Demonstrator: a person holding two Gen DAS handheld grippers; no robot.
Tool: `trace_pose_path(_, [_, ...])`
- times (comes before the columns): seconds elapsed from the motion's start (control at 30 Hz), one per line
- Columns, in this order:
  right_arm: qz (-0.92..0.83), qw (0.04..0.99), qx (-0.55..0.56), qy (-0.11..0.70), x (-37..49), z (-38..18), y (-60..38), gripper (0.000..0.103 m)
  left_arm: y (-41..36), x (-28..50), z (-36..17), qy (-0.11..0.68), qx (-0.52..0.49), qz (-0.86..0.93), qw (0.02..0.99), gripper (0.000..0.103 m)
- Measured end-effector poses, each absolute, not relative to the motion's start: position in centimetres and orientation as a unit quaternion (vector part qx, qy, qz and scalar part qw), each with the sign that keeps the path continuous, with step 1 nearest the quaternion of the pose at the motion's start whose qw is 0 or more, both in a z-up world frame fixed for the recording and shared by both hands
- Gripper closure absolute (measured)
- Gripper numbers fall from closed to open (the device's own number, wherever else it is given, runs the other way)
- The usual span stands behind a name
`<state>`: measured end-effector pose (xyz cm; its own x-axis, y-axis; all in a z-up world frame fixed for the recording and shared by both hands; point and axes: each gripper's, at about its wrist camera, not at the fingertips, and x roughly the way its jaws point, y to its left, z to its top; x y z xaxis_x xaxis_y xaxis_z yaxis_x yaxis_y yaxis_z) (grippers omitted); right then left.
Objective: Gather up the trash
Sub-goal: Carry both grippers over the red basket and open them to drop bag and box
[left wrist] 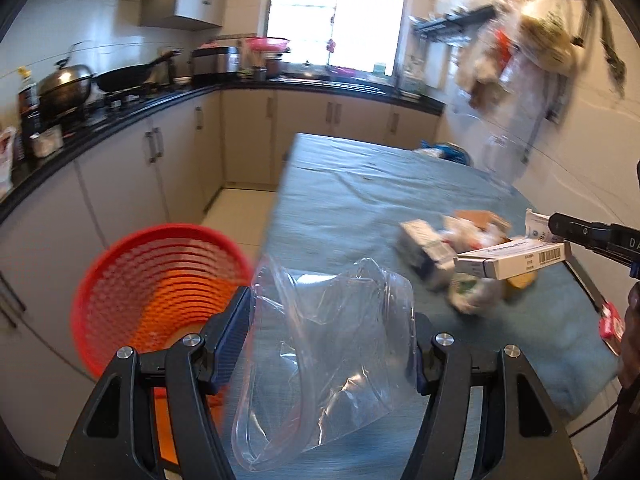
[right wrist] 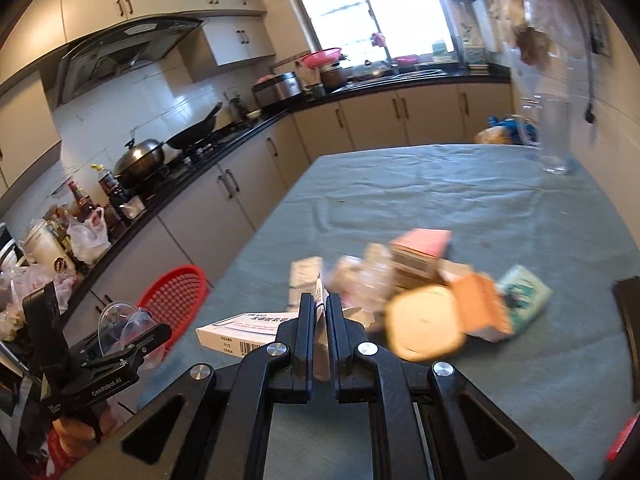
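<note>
In the left wrist view my left gripper [left wrist: 328, 332] is shut on a crumpled clear plastic cup [left wrist: 320, 344], which fills the gap between its pads. Just to its left, below the table edge, stands a red mesh basket [left wrist: 160, 292]. At the right of that view my right gripper [left wrist: 560, 236] holds a flat white carton [left wrist: 512, 260] over a blurred pile of trash [left wrist: 448, 248]. In the right wrist view the right gripper [right wrist: 320, 308] is shut on the white carton [right wrist: 240, 332]. The trash pile [right wrist: 424, 292] lies just beyond it. The left gripper [right wrist: 132, 344] with the cup [right wrist: 120, 320] shows at lower left, near the basket [right wrist: 176, 296].
A teal cloth covers the table [left wrist: 360, 200]. A clear glass jug [right wrist: 556, 136] stands at its far right. Black-topped kitchen counters [left wrist: 132, 112] with pans and bottles run along the left and back. Bags hang on the right wall [left wrist: 520, 48].
</note>
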<state>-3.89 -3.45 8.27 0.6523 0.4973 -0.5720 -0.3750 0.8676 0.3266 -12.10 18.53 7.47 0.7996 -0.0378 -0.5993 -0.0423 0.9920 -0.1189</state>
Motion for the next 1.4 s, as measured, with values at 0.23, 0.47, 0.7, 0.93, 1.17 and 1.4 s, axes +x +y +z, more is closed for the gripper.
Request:
trace_pose_path(0.23, [0.279, 0.897, 0.053, 0.339, -1.6, 8.8, 5.7, 0.096, 26.7, -11.6, 5.7, 0.331, -0.086, 0.070, 0.937, 0.038])
trace_pose_path(0.47, [0.301, 0.897, -0.038, 0.321, -0.7, 8.4, 15.2, 0.096, 30.9, -9.2, 2.4, 0.358, -0.107, 0.090, 0.923, 0.037])
trace_pose_path(0.7, [0.313, 0.885, -0.075, 0.337, 0.3, 6.4, 19.8, 0.096, 31.4, -7.7, 0.2, 0.375, -0.116, 0.088, 0.916, 0.037])
trace_pose_path(0.93, [0.309, 0.884, -0.102, 0.336, 0.5, 5.3, 22.5, 0.096, 32.4, -8.8, 0.1, 0.372, -0.130, 0.081, 0.915, 0.033])
trace_pose_path(1.17, [0.304, 0.881, -0.118, 0.343, 1.0, 4.2, 24.4, 0.096, 32.4, -9.5, 0.1, 0.373, -0.125, 0.075, 0.916, 0.030])
trace_pose_path(1.4, [0.319, 0.874, -0.103, 0.352, 1.2, 4.2, 24.8, 0.075, 32.5, -10.2, 0.4, 0.371, -0.131, 0.074, 0.916, 0.030])
